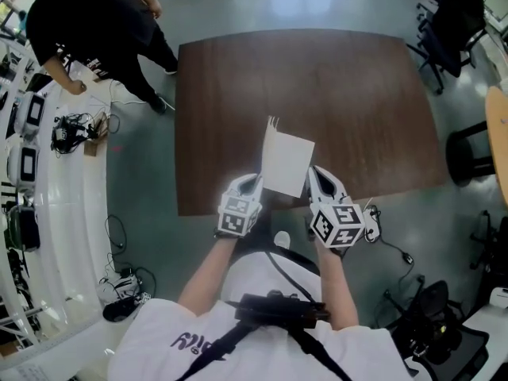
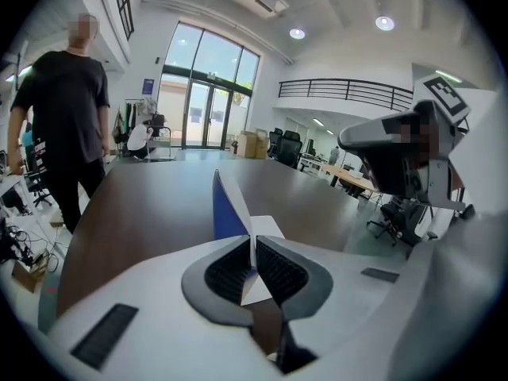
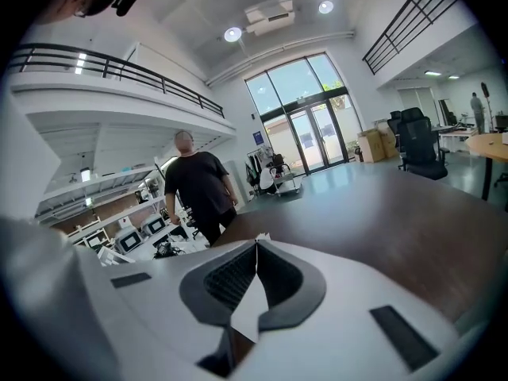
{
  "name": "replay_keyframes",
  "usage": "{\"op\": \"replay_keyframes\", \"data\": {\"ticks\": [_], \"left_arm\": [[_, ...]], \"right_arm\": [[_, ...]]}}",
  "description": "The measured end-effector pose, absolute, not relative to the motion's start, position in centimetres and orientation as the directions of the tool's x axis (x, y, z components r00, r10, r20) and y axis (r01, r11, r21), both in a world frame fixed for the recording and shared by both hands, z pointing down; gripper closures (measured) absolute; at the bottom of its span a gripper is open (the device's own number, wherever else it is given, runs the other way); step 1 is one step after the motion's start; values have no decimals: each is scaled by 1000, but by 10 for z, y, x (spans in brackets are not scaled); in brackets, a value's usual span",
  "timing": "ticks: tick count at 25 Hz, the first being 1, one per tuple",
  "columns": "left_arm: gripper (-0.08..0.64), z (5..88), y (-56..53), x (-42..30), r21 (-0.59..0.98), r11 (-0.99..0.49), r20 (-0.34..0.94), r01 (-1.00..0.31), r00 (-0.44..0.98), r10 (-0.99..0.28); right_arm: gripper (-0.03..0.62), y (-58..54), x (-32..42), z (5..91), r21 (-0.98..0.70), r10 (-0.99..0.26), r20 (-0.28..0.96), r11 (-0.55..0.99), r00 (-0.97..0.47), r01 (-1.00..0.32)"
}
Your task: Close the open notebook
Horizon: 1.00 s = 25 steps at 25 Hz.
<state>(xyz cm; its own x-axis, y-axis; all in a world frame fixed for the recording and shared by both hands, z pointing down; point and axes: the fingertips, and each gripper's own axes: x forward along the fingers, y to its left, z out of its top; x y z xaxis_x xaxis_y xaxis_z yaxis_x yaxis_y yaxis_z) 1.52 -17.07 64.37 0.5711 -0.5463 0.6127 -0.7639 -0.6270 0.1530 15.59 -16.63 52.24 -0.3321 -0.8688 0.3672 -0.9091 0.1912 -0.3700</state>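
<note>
In the head view, the notebook [image 1: 287, 163] is held above the near edge of the bench [image 1: 341, 94], roughly midway along that edge. Its pale face is tilted up toward the camera rather than lying flat. The left tool [image 1: 252, 184] takes it at the lower left corner and the right tool [image 1: 317, 178] at the lower right. This two-sided hold probably lets the halves be swung together, since a single grip would leave one side flopping.

In the left gripper view, the jaws are nearly together, pinching a thin white page [image 2: 266, 228] between the ribbed pads. A blue cover [image 2: 228, 217] stands upright just beyond them, splayed away from the page, so the notebook is not yet closed.

In the right gripper view, this tool's jaws are pressed shut on a white sheet edge that runs up between the pads. How much of the notebook lies beyond them cannot be seen here.

The bench is a dark brown wood-grain top, bare apart from what the tools hold over its edge. Around it lies a grey polished floor, with a person in black [image 1: 87, 14] off the far left corner. Office chairs [image 1: 444, 30] stand off the far right — and tall glass doors [image 3: 305, 129] and a balcony railing [image 2: 349, 92] show a large open hall.
</note>
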Motion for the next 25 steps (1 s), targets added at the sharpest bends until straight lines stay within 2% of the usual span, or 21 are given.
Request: {"op": "replay_keyframes", "data": {"ticks": [14,25], "left_arm": [[529,646,-143,94,181,-747,600,-640,674,-432],[529,691,-124,149,259,-773,648,-579,698,-305]], "right_arm": [[588,-125,206,523,-382,-910,363,51,-201,-923],[588,-93,247,540,-388,-911,398,-61,-108,-919]]}}
